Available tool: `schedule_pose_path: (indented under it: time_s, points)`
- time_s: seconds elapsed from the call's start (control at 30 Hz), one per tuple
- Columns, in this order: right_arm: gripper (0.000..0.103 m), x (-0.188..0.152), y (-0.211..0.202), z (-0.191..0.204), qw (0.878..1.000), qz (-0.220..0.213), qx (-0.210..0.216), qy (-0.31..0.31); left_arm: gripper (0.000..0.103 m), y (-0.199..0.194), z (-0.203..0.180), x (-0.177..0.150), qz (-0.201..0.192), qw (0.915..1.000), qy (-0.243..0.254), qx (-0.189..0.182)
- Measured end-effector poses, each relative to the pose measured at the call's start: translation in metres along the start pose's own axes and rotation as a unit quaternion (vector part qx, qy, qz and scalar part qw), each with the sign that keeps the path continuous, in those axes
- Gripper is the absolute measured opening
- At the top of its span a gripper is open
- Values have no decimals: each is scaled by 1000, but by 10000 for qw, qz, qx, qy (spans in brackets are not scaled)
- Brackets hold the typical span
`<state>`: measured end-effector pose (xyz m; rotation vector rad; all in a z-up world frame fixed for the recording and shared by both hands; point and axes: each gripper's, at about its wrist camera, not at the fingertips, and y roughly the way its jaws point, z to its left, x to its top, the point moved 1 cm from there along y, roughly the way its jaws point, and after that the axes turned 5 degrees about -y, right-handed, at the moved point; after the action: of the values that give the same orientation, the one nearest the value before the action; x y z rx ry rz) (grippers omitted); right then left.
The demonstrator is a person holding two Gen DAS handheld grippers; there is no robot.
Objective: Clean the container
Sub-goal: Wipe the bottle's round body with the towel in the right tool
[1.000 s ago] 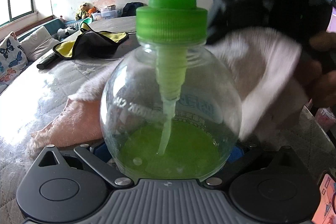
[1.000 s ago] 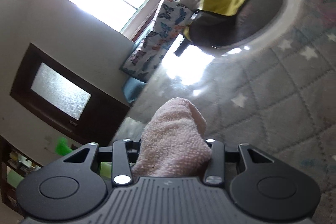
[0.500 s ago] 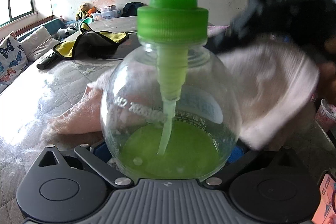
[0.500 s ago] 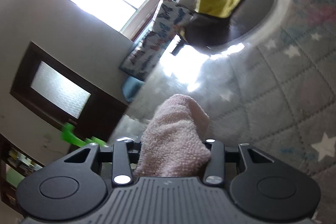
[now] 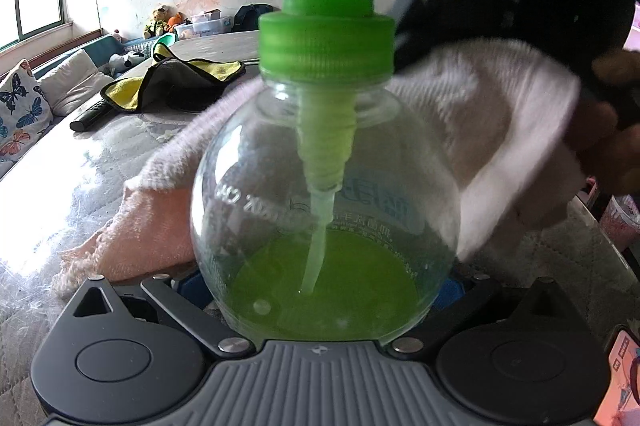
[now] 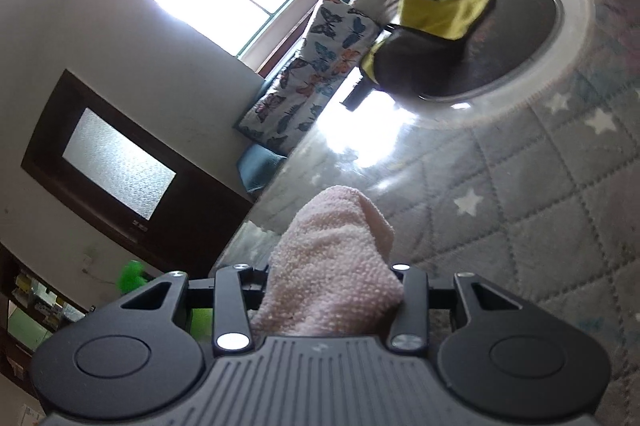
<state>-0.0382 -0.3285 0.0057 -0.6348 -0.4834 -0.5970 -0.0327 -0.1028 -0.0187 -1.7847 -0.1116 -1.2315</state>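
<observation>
My left gripper (image 5: pixel 324 310) is clamped on the round lower body of the clear pump bottle (image 5: pixel 324 210), its two arms angled in against the glass from 7 and 5 o'clock. The bottle stands upright and fills the middle of my left wrist view. Green liquid (image 5: pixel 328 290) sits in its bottom part, with the pale dip tube (image 5: pixel 318 234) running down into it. The green screw cap (image 5: pixel 326 38) is at 12 o'clock of the bottle, and the pump stem rises above it out of the top edge of the view.

My right gripper (image 6: pixel 328 290) is closed on a pink towel (image 6: pixel 332 266); the cloth bulges up between the two arms and hides the fingertips, so I cannot tell how far apart they stand. In the left wrist view the same towel (image 5: pixel 492 130) wraps around the far side of the bottle, from about 9 o'clock behind the glass round to 3 o'clock, pressed against the shoulder just below the cap. The black body of the right gripper shows blurred at 1 o'clock, with my hand (image 5: pixel 608 146) at 3 o'clock.

The bottle is over a quilted star-patterned tabletop (image 6: pixel 540 226). Farther back, at 10 o'clock of the bottle, a black and yellow cloth (image 5: pixel 176 82) lies on the dark turntable (image 6: pixel 516 38).
</observation>
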Motion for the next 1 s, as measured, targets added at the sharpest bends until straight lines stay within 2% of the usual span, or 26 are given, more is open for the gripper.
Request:
schedule_pose_path:
  time_s: [0.2,0.37,0.47,0.73,1.0]
  points:
    - [41,-16,1,-19,9993,217,-279,76,103,0,0,0,-1,10000,-2,-1]
    - [41,-21,-10,-20,9993,236,-286,44,103,0,0,0,-1,10000,-3,-1]
    - [41,-19,-20,-15,9997,165,-197,29,103,0,0,0,-1,10000,-3,-1]
    - [41,2,-28,9,9992,-171,372,49,103,0,1,0,-1,10000,-3,-2]
    - [41,5,-5,4,9995,-109,291,103,103,0,1,0,-1,10000,-2,-2]
